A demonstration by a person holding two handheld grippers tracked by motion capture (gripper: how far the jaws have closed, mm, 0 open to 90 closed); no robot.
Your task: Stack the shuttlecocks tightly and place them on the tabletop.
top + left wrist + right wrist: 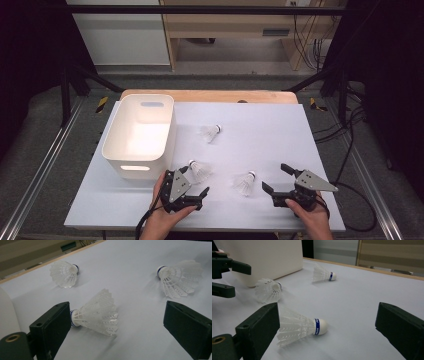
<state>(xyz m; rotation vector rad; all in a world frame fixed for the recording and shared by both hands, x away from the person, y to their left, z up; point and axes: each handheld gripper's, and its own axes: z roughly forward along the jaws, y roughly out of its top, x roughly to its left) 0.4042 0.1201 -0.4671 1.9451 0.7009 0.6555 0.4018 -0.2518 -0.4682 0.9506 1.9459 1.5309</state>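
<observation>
Resting low near the tabletop's (300,125) front edge, the left gripper (195,186) has wide, empty jaws flanking a shuttlecock (199,170). It lies sideways beside the white bin (140,132), cork toward the bin. The right gripper (278,179) gapes empty beside another shuttlecock (245,183).

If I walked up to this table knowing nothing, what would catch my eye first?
Probably the three white shuttlecocks lying on the pale table: the near left shuttlecock before the open left gripper, the near right shuttlecock before the open right gripper, and the far shuttlecock farther back at the middle. Then the big white bin, standing at the table's left.
</observation>
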